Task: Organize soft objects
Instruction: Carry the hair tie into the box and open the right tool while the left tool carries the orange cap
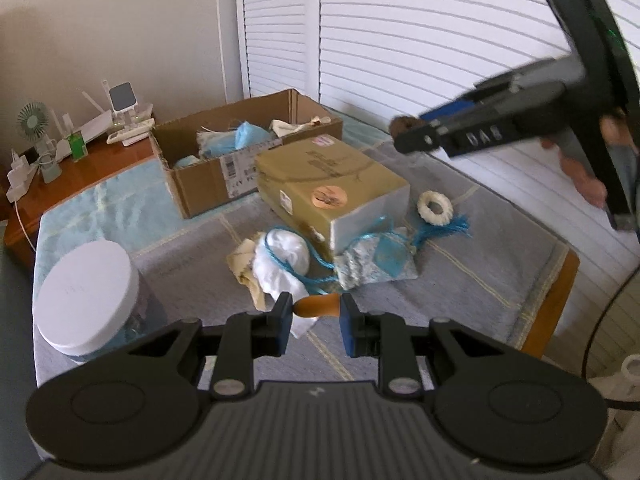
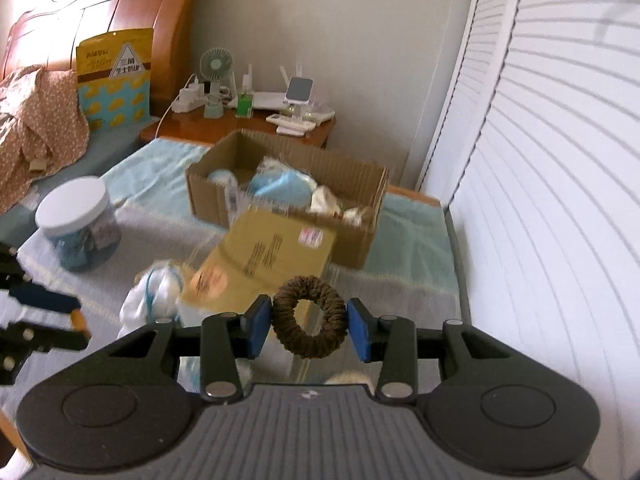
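My left gripper (image 1: 315, 312) is shut on an orange soft piece (image 1: 318, 306), low over the grey blanket (image 1: 460, 280). Just beyond it lie a white cloth (image 1: 285, 258) with blue cord, a beige cloth (image 1: 243, 264), a silvery-blue pouch (image 1: 376, 262), a blue tassel (image 1: 444, 229) and a cream ring (image 1: 435, 207). My right gripper (image 2: 308, 322) holds a brown scrunchie (image 2: 309, 317) in the air; it also shows in the left wrist view (image 1: 404, 126). The open cardboard box (image 2: 280, 196) holds blue and white soft items.
A closed tan carton (image 1: 332, 184) lies in front of the cardboard box. A white-lidded jar (image 1: 86, 296) stands at the left. A wooden nightstand (image 2: 240, 126) with a fan and chargers is behind. White louvred doors (image 2: 540, 200) run along the right.
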The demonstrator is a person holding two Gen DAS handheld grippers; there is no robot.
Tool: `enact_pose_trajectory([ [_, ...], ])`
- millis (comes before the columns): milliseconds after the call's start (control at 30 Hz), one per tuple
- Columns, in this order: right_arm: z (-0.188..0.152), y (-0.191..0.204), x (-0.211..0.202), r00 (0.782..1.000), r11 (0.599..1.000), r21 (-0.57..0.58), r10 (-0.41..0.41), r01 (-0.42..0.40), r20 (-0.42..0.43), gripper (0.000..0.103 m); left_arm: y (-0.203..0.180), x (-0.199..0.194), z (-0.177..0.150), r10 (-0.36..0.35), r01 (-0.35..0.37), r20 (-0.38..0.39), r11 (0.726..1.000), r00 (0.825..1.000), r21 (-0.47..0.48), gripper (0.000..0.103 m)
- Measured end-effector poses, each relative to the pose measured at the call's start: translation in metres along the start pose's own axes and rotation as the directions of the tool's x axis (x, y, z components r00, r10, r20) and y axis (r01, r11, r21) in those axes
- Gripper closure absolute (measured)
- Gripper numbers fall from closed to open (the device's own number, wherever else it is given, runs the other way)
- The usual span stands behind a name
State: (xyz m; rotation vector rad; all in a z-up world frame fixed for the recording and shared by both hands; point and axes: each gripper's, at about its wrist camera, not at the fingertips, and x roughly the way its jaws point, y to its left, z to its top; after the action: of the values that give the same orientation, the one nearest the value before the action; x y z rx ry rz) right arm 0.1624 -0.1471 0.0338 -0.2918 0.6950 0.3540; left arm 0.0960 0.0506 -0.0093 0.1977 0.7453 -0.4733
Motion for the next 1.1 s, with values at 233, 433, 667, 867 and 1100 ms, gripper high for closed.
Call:
enact_pose_trajectory([
  [233, 0.046, -0.011, 0.038, 1.0, 1.0, -0.027, -0.007, 0.008, 0.024, 0.056, 0.015, 0.008, 0.006, -0.009, 0.009, -0.009, 1.0, 1.0, -0.01, 0.08],
  [433, 0.086, -0.025, 0.082, 0.999, 0.999, -0.038, -0.012, 0.013, 0.042, 0.056, 0.025, 0.013, 0.014, -0.002, 0.002, 0.001, 1.0, 1.0, -0.023, 0.08],
  [667, 0.112, -0.041, 0.134, 0.999, 1.0, -0.026, -0.011, 0.012, 0.034, 0.051, 0.038, 0.023, 0.024, 0.019, -0.019, -0.004, 0.999, 1.0, -0.05, 0.08],
  [867, 0.108, -0.05, 0.143, 0.999, 1.0, 0.018, 0.002, -0.003, 0.046, 0.005, 0.045, 0.027, 0.03, 0.034, -0.035, -0.007, 0.998, 0.999, -0.056, 0.079],
  [1100, 0.086, -0.045, 0.111, 0.999, 0.997, 0.063, 0.031, -0.033, 0.041, 0.0, 0.045, 0.028, 0.044, 0.044, -0.044, 0.003, 0.998, 0.999, -0.053, 0.079],
])
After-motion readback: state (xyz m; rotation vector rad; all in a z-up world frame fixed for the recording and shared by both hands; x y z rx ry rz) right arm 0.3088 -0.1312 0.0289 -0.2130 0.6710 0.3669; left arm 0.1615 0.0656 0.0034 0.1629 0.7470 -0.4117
